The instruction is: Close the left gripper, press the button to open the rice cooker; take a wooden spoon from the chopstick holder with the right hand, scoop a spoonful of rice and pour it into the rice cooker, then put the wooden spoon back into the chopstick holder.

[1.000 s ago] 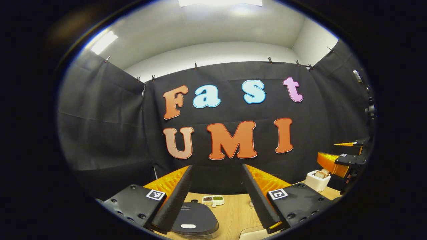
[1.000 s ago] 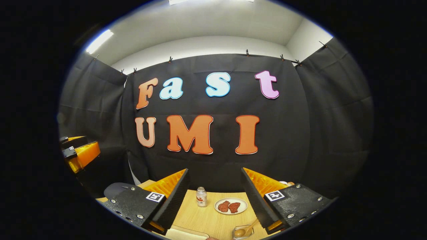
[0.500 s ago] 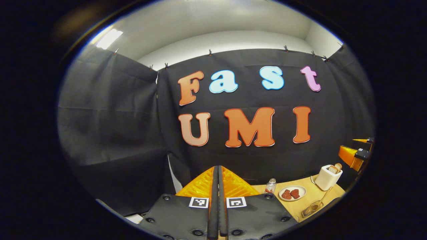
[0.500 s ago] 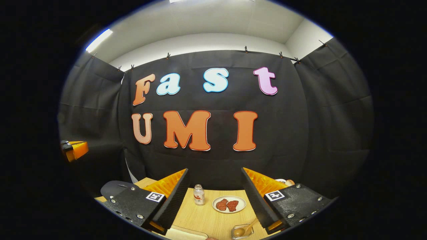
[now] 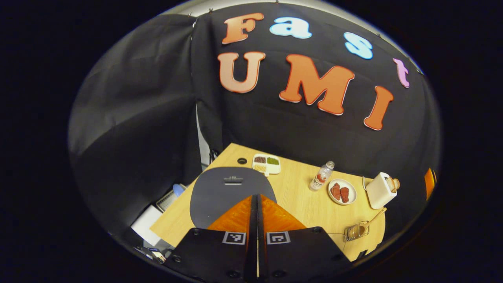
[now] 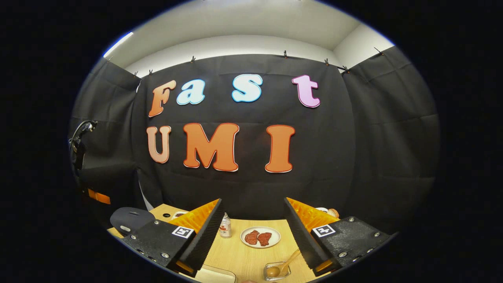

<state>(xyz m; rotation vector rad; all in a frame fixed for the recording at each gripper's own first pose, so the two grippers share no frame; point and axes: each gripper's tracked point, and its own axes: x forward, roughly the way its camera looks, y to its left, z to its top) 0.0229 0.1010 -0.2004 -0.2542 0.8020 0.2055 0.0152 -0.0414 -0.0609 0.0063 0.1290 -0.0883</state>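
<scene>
The left gripper (image 5: 257, 204) has its fingers pressed flat together on nothing, and it hangs above the cooker (image 5: 230, 192), whose dark lid lies shut directly ahead of and below the tips. The button seems to be the pale spot on the lid's near edge (image 6: 125, 228), so I judge the press goes downward and slightly forward. The right gripper (image 6: 253, 220) waits with fingers spread wide and empty, the spoon (image 6: 279, 266) lying in a small clear dish just below it.
</scene>
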